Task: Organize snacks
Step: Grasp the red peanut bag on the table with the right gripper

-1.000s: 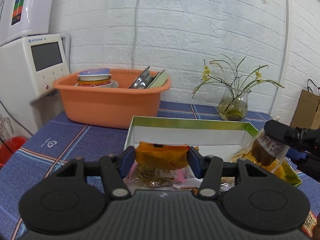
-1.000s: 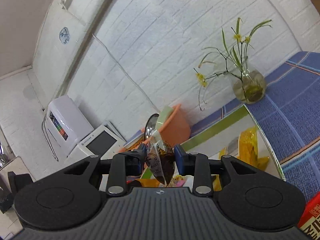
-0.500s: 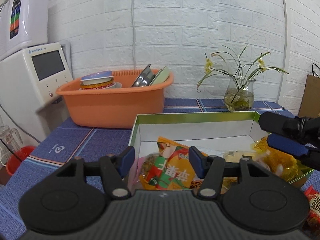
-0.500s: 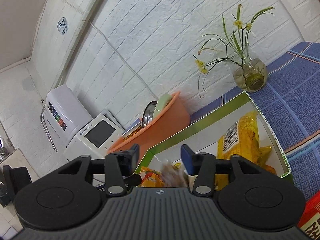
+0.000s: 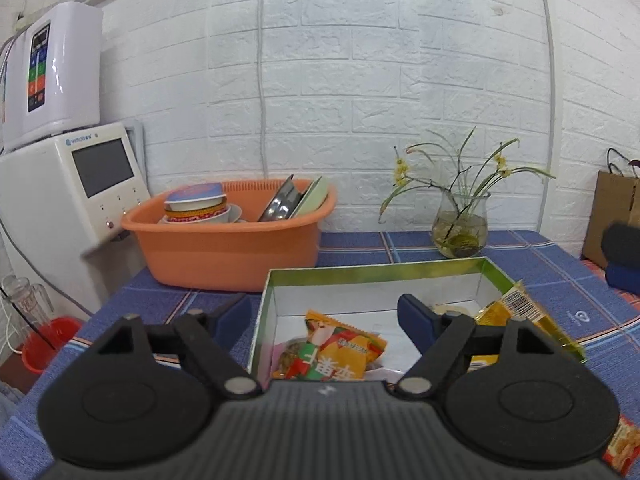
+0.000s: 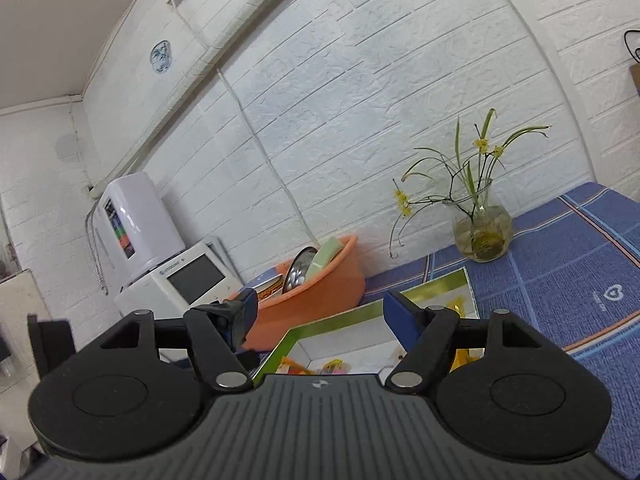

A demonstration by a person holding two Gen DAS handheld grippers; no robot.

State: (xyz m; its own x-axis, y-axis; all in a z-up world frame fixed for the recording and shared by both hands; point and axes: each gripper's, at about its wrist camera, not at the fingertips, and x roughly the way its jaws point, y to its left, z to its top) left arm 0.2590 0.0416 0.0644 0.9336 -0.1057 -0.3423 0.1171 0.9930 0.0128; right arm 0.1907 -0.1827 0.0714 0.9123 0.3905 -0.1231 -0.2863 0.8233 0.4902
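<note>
A green-rimmed white box sits on the blue tablecloth. Inside lie an orange snack packet over a pink-edged one, and a yellow packet leans on the right wall. My left gripper hovers over the box's near side, its jaws opening, with nothing pressed between them. In the right wrist view my right gripper stands wide open and empty above the box, tilted. The right gripper's fingertips show at the left view's right edge. A red packet lies at bottom right.
An orange basin with bowls and plates stands behind the box on the left. A glass vase with yellow flowers is at the back right. A white appliance is at far left, a brown paper bag at far right.
Both grippers let go of their packets, which now lie in the box. Both jaws opened wide, and both grippers rose and drew back from the box.
</note>
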